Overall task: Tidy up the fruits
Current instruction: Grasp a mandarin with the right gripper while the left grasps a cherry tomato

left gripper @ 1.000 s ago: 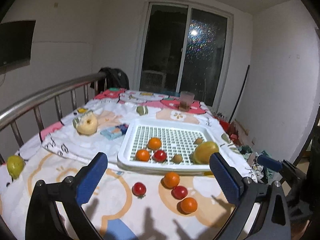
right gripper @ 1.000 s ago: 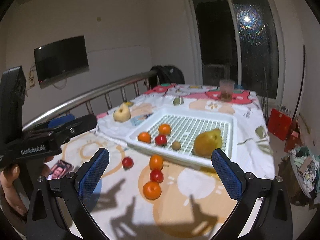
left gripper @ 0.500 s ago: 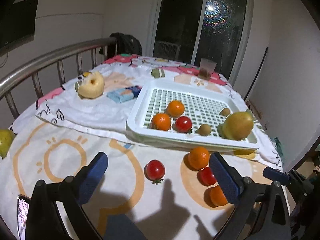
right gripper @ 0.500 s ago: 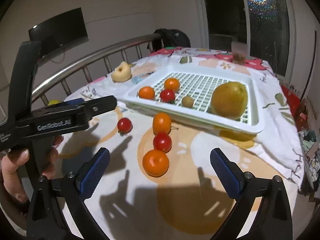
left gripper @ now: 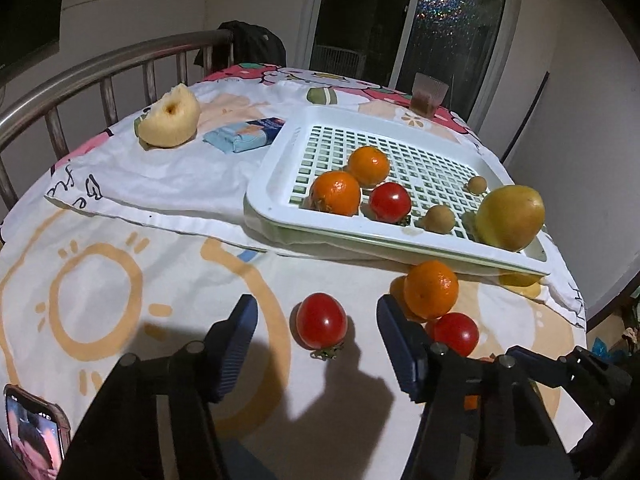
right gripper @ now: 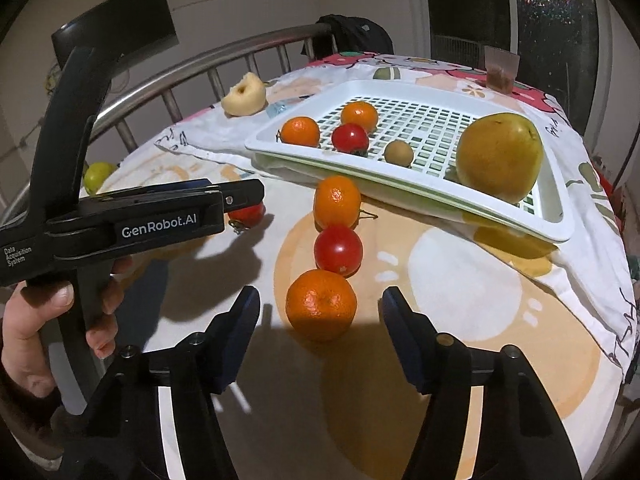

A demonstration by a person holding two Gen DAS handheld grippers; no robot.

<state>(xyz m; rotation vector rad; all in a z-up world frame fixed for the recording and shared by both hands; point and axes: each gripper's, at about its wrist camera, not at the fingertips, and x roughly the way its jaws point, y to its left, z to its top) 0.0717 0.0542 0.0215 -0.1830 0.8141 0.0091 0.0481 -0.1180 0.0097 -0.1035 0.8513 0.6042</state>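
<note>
Left wrist view: the left gripper [left gripper: 316,334] has dropped toward the tablecloth [left gripper: 168,264] since a second ago, and its jaws, then wide, are closing around a tomato [left gripper: 321,321] — between them, not yet pinched.

Right wrist view: the right gripper [right gripper: 320,320] has come down likewise, jaws closing about the nearest orange [right gripper: 321,304], still untouched. Both fruits lie on the cloth just short of the white tray [right gripper: 400,184] — two pickups look imminent.
</note>
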